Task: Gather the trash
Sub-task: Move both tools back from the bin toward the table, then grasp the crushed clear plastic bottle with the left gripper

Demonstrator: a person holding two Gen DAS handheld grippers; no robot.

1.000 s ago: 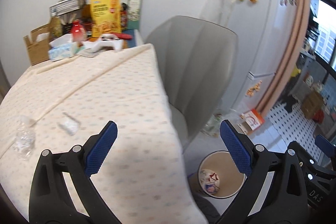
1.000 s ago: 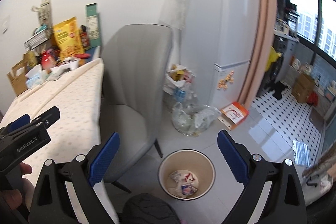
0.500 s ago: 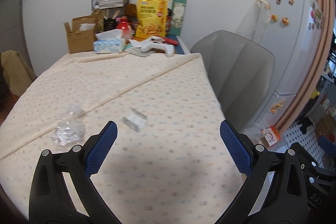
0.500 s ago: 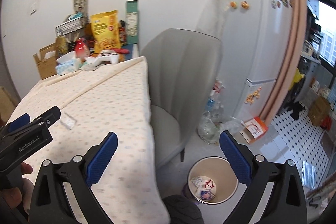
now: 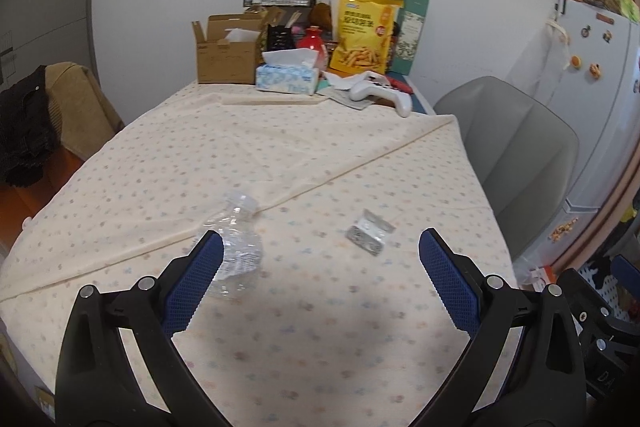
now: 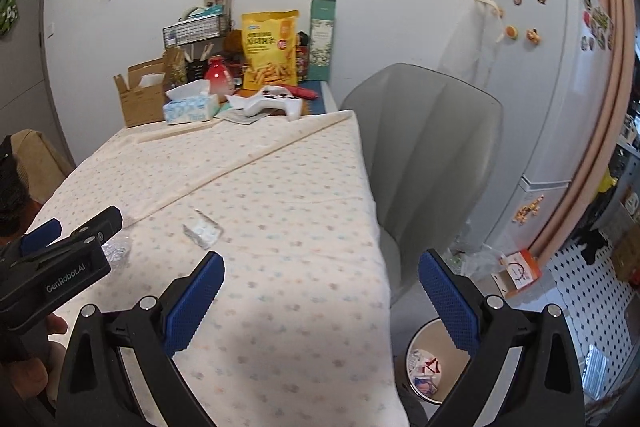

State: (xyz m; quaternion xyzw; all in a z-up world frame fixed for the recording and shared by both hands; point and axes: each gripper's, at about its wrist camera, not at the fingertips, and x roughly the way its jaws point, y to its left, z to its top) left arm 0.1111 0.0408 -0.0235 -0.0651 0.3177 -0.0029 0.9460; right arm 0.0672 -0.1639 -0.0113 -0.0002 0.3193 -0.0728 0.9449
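Observation:
A crushed clear plastic bottle [image 5: 236, 247] lies on the dotted tablecloth [image 5: 312, 163], just beyond my left gripper's left finger. A small silver blister pack [image 5: 370, 237] lies to its right; it also shows in the right wrist view [image 6: 202, 229]. My left gripper [image 5: 320, 283] is open and empty above the table's near part. My right gripper [image 6: 320, 291] is open and empty over the table's right edge. The round trash bin [image 6: 434, 367] with wrappers inside stands on the floor below the right gripper. The left gripper's body [image 6: 60, 259] shows at the left of the right wrist view.
A grey chair [image 6: 424, 163] stands at the table's right side, a white fridge [image 6: 548, 99] behind it. At the table's far end are a cardboard box [image 5: 226, 53], tissue box [image 5: 288, 75], yellow snack bag [image 5: 364, 33] and white game controller [image 5: 380, 91].
Both grippers have swung left, from above the floor and bin toward the table. The bottle and blister pack now lie close in front of the left gripper. Both stay open.

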